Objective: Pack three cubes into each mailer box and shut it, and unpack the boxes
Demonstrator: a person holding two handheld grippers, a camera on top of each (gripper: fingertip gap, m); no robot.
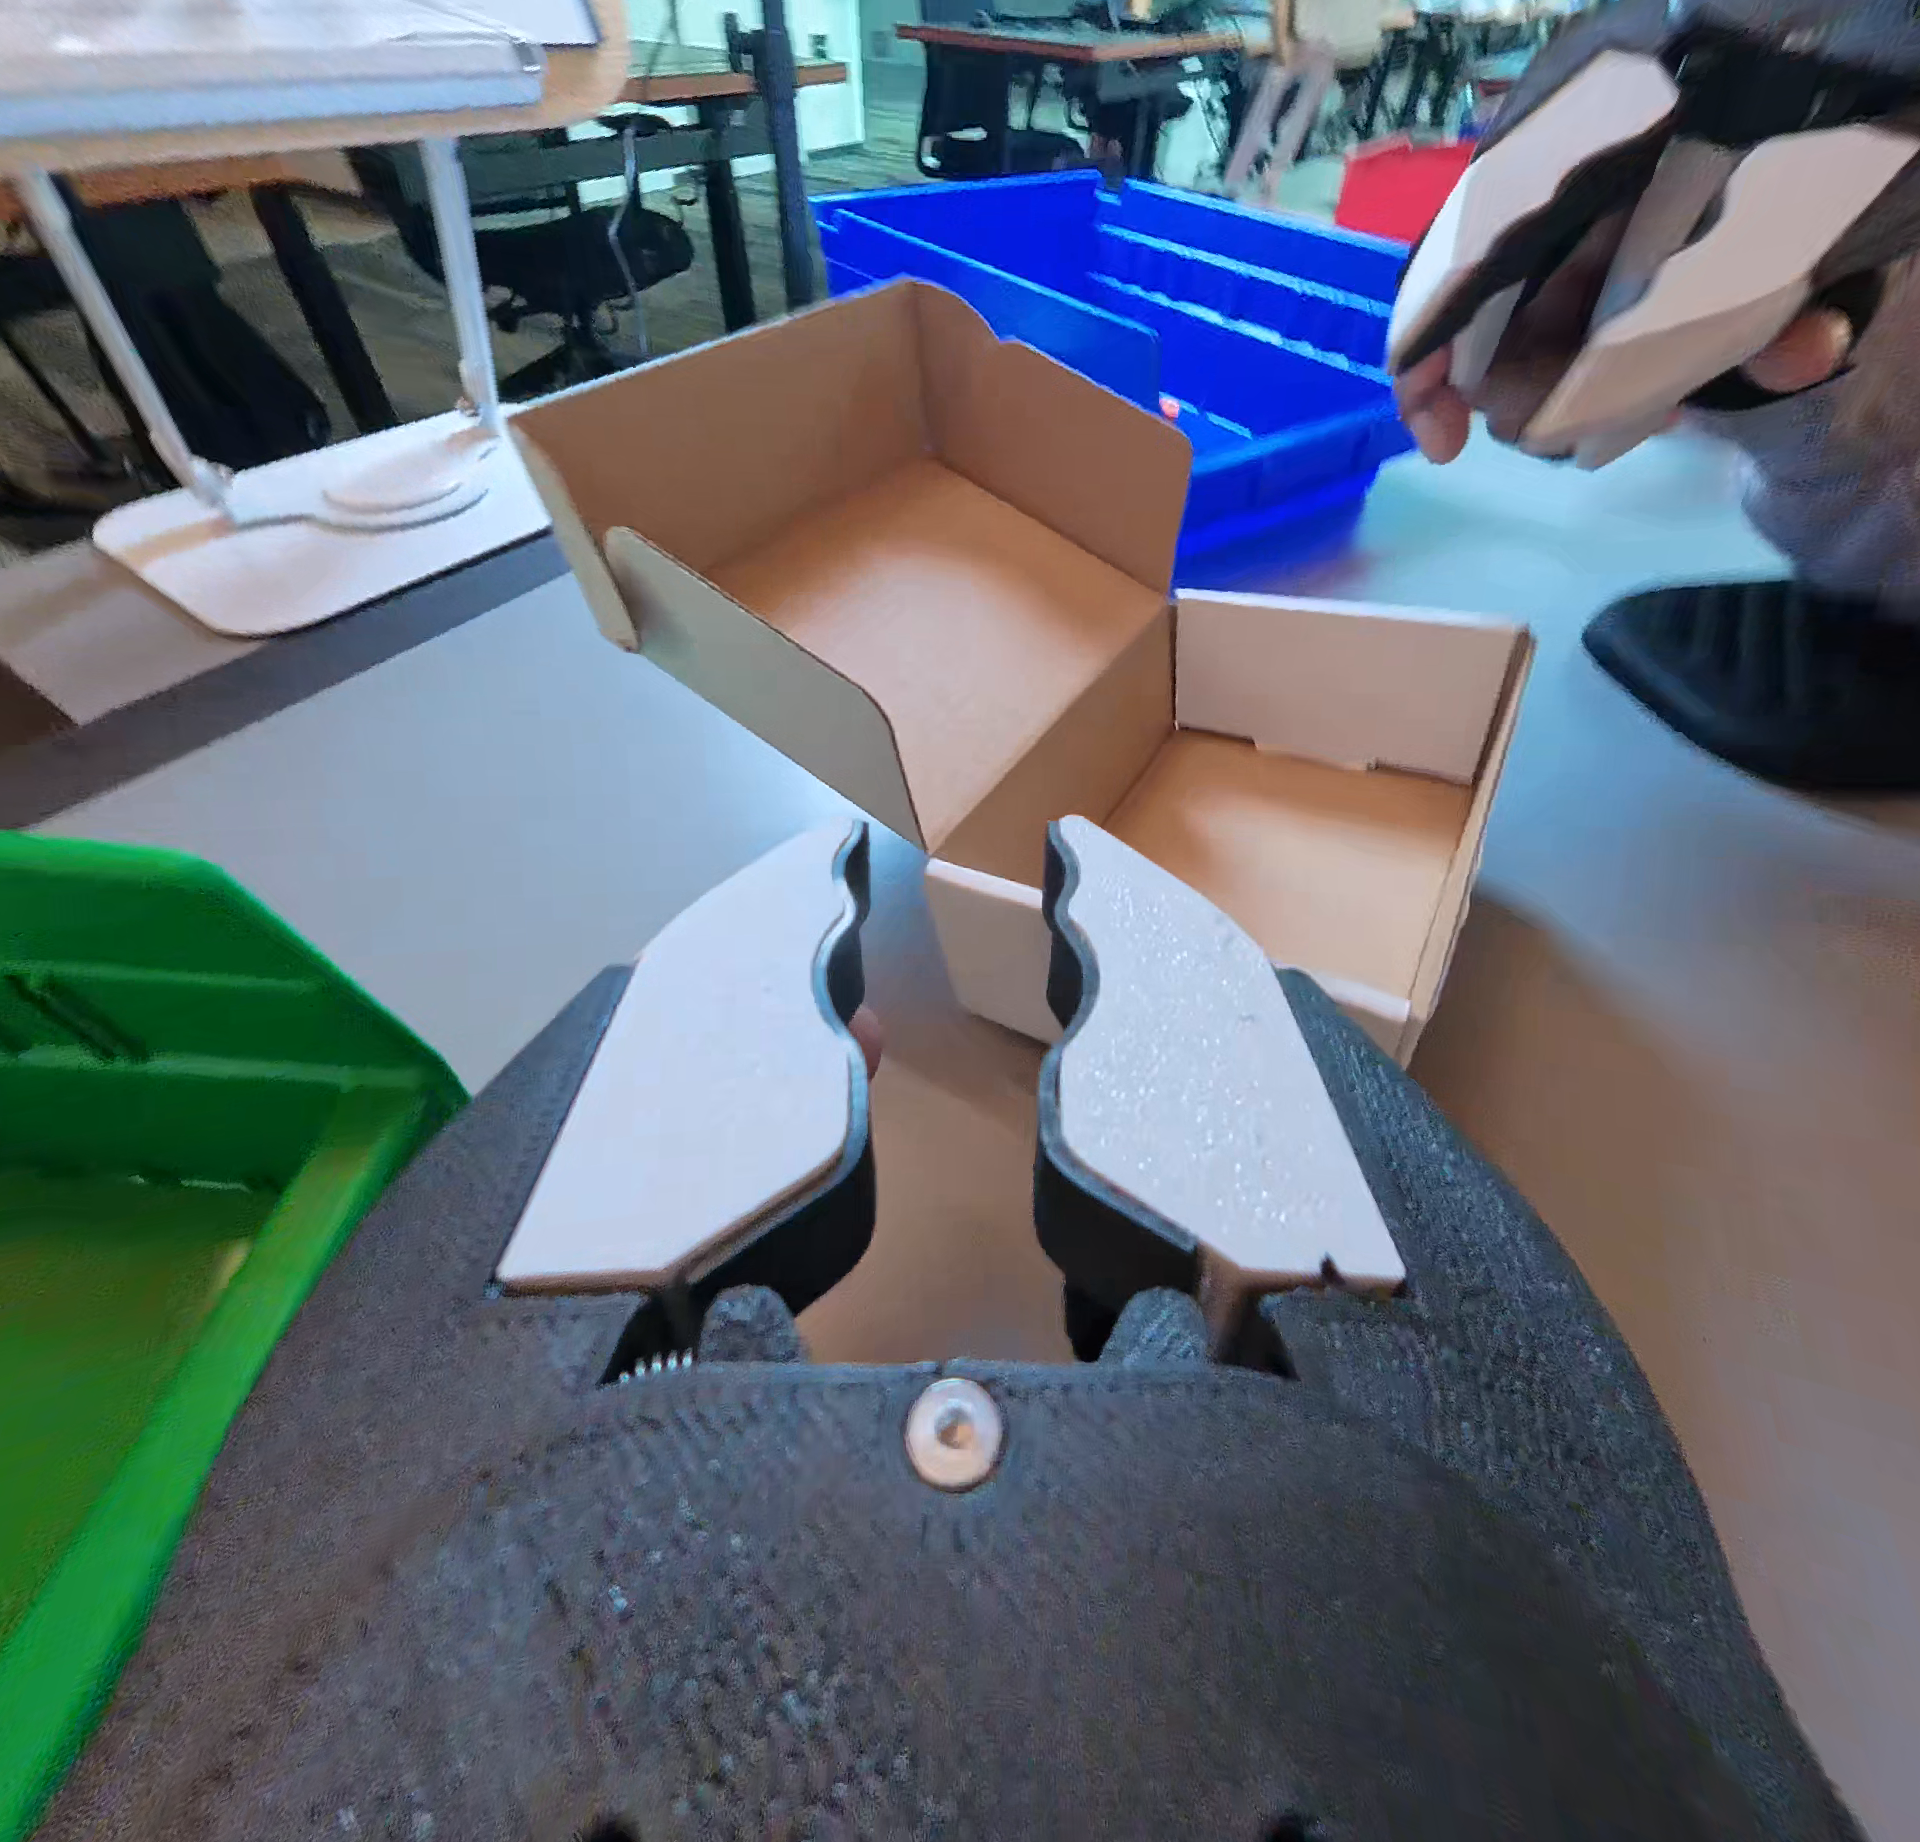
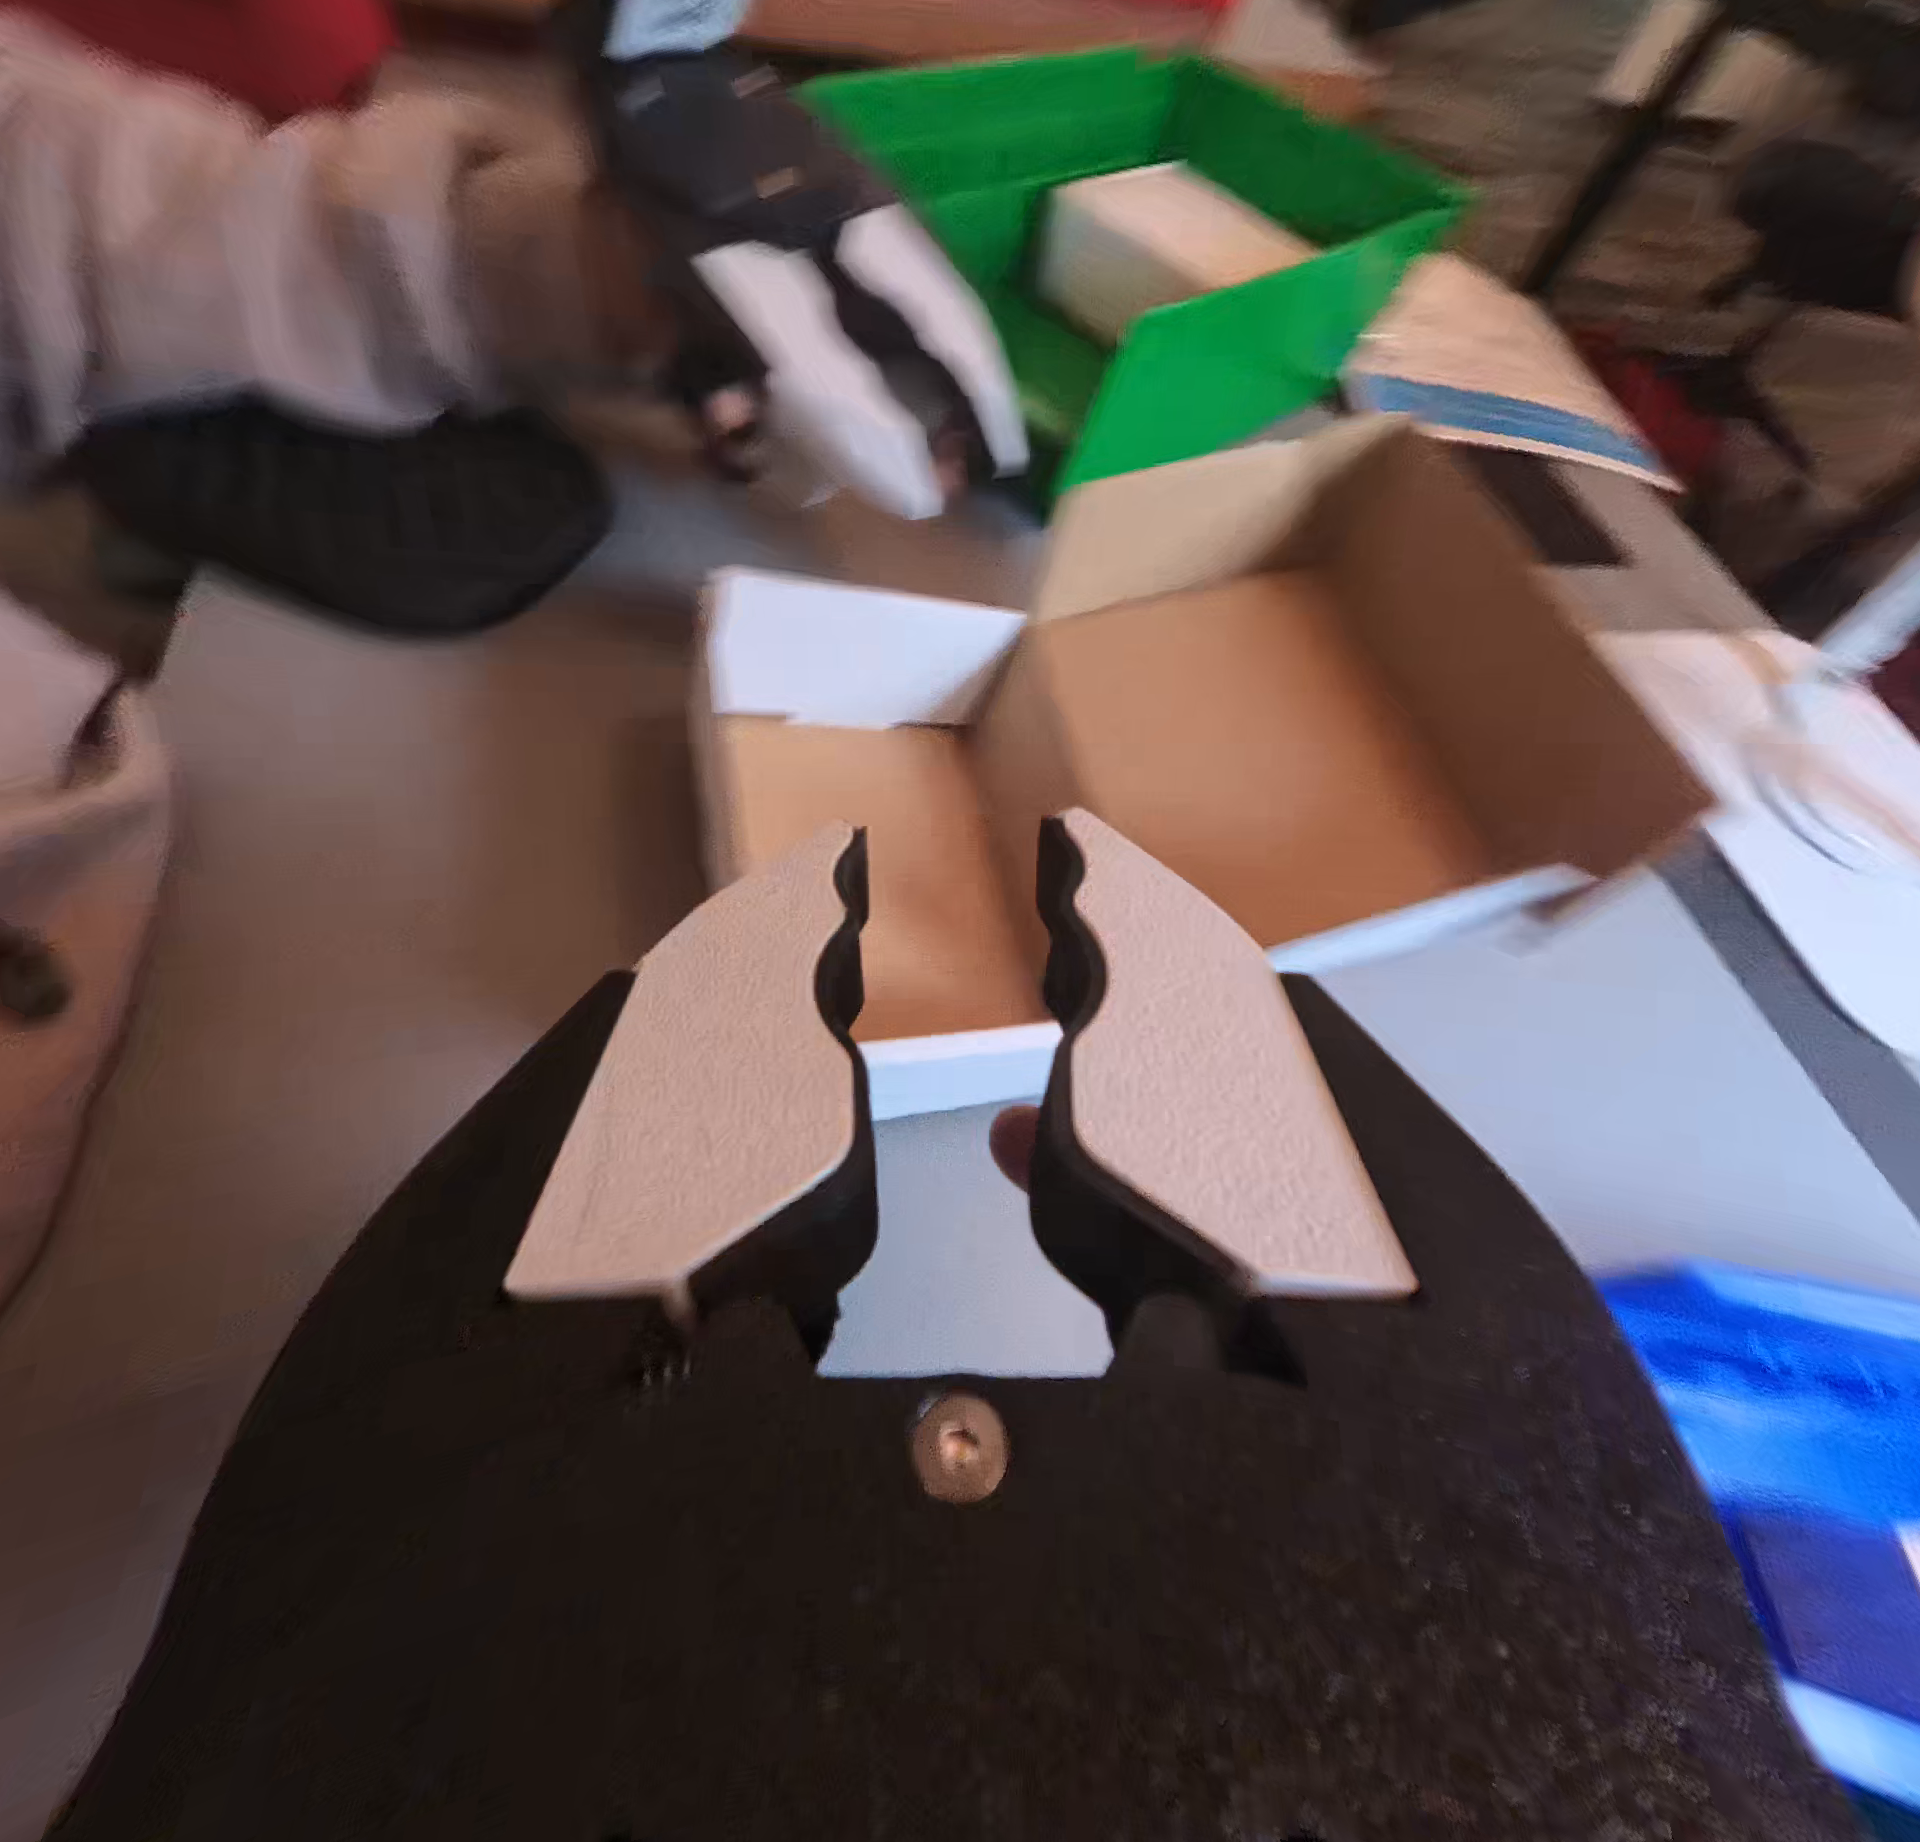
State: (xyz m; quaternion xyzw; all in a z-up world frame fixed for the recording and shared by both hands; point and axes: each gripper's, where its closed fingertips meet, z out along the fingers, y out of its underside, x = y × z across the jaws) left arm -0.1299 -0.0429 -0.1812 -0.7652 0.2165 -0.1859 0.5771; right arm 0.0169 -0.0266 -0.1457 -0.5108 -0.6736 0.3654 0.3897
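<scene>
An open, empty cardboard mailer box (image 1: 1288, 847) stands on the grey table, its lid (image 1: 904, 545) tilted up and back to the left. My left gripper (image 1: 951, 836) is open and empty just in front of the box's near corner. My right gripper (image 2: 948, 836) is open and empty, held above the box's near edge (image 2: 956, 1060). It also shows in the left wrist view (image 1: 1486, 390), high at the right. The left gripper (image 2: 966, 483) shows blurred beyond the box. No cube is clearly in view.
A blue bin (image 1: 1247, 379) stands behind the box with a small red thing (image 1: 1169, 405) inside. A green bin (image 1: 156, 1065) stands to my left and holds a closed mailer box (image 2: 1143, 244). A white lamp base (image 1: 312, 535) stands at the back left. About 15 cm separates my left fingertips from my right.
</scene>
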